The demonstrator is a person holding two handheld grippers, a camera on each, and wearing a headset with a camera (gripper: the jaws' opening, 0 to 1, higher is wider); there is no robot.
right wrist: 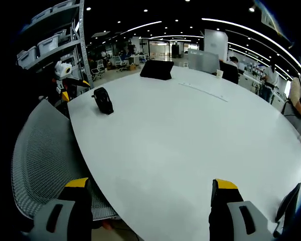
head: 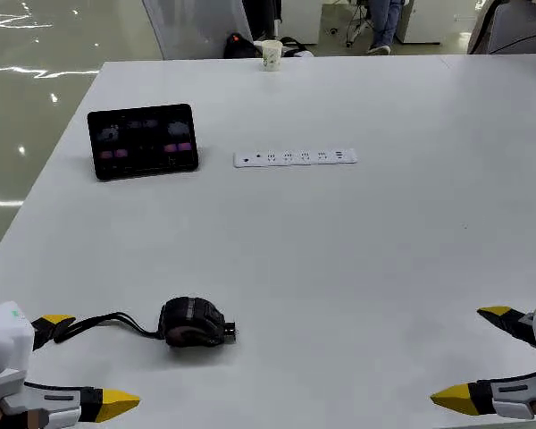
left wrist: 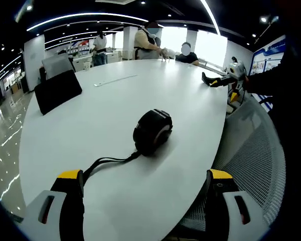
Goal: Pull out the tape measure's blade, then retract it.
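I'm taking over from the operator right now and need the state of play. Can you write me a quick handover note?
Left gripper: open, empty, just short of the tape measure, whose strap trails toward it.
Right gripper: open, empty, well off to the other side, near the table's front edge.
Done: nothing that shows; the blade looks fully inside the case.
Left: hold the case, pull the blade out, then let it retract.
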